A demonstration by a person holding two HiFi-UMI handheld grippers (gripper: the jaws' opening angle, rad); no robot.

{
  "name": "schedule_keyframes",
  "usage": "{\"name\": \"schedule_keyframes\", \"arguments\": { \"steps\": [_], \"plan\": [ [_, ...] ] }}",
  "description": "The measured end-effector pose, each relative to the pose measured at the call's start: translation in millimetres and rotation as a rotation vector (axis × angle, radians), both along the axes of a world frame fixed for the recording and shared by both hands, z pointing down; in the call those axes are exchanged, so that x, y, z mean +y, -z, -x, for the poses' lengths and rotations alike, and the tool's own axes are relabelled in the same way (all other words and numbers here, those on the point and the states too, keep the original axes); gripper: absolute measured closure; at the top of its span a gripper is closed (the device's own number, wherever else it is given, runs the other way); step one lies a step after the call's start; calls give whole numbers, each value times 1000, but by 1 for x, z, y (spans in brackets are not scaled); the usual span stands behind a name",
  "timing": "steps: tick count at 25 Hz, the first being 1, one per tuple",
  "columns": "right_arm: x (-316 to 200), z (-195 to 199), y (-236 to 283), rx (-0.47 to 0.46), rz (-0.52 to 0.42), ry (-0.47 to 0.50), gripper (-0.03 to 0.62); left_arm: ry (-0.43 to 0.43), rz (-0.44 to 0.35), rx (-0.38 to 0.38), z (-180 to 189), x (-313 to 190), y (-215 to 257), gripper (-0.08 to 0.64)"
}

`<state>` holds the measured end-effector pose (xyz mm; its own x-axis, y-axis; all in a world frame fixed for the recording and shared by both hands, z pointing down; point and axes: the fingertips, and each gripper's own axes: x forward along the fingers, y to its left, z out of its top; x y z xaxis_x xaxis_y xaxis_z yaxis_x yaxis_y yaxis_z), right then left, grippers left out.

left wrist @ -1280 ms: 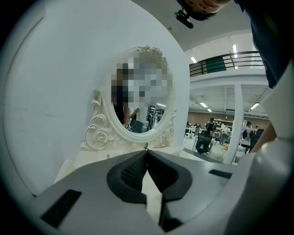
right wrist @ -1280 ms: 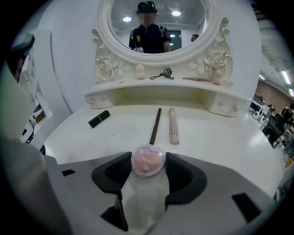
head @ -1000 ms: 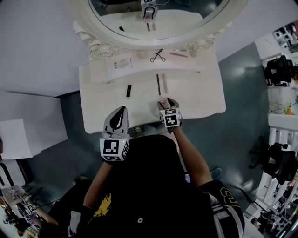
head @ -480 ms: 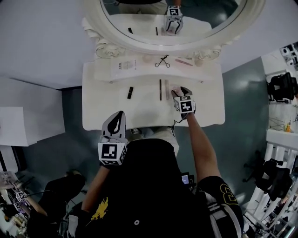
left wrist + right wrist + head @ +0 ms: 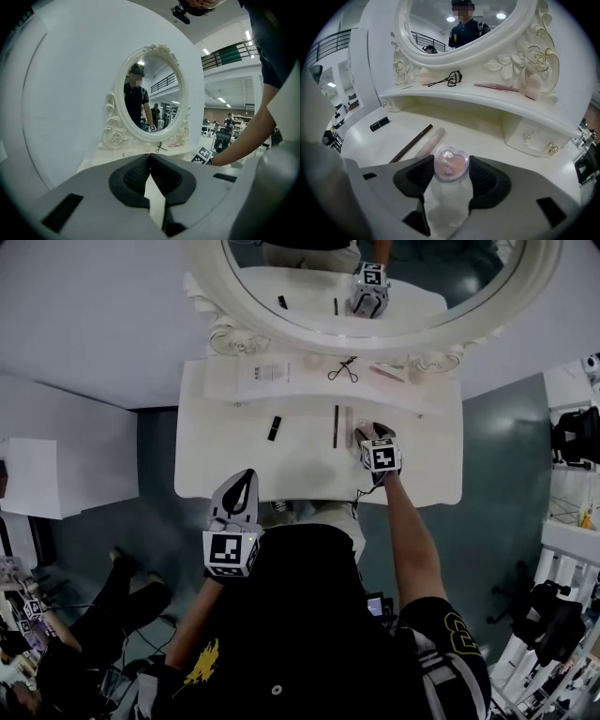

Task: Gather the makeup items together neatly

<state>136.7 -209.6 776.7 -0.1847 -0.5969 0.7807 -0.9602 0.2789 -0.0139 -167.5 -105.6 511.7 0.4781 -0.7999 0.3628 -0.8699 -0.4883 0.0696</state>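
Observation:
My right gripper (image 5: pixel 451 165) is shut on a pink heart-shaped compact (image 5: pixel 451 168), held low over the white vanity top (image 5: pixel 225 460). In the head view the right gripper (image 5: pixel 373 433) sits just right of a pale pink tube (image 5: pixel 349 423) and a brown pencil (image 5: pixel 336 426). The tube (image 5: pixel 432 140) and pencil (image 5: pixel 411 143) lie side by side just ahead of the jaws. A black lipstick (image 5: pixel 274 427) lies further left. My left gripper (image 5: pixel 239 486) hangs shut and empty off the table's front edge, its jaws meeting in the left gripper view (image 5: pixel 150 158).
The raised shelf (image 5: pixel 497 101) under the oval mirror (image 5: pixel 375 329) carries an eyelash curler (image 5: pixel 447 78), a thin pink stick (image 5: pixel 494 86), pink puffs (image 5: pixel 532 89) and a white packet (image 5: pixel 264 374). Below the shelf at right is a small drawer with knobs (image 5: pixel 551 148).
My right gripper has carried the compact from the table's front edge forward to beside the pink tube. The left gripper has stayed shut near the front edge.

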Motion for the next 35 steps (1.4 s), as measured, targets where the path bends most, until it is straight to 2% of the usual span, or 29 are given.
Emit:
{"name": "schedule_keyframes", "arguments": {
  "steps": [5, 11, 13, 17, 20, 24, 27, 30, 32, 35],
  "plan": [
    [9, -1, 11, -6, -14, -52, 334, 5, -14, 23, 7, -3, 4, 548],
    [12, -5, 32, -40, -80, -202, 348, 2, -24, 46, 20, -4, 3, 548],
    [11, 21, 46, -103, -117, -246, 362, 10, -24, 58, 27, -4, 1, 548],
    [13, 115, 63, -201, -146, -238, 411, 36, -30, 95, 38, -5, 1, 548],
    [15, 192, 54, -249, -102, -171, 411, 58, -36, 113, 50, -2, 3, 548],
    [10, 263, 34, -233, -55, -54, 411, 101, -34, 108, 74, 3, 0, 548],
    [8, 288, 16, -190, -4, -28, 393, 143, -20, 97, 91, 7, -4, 548],
    [3, 296, 9, -111, 21, -45, 391, 170, -19, 85, 105, 9, -1, 548],
    [3, 295, 11, -88, 18, -57, 440, 178, -21, 80, 109, 10, 1, 548],
    [6, 282, 14, -95, 3, -111, 474, 173, -18, 82, 109, 10, 1, 548]
  ]
}}
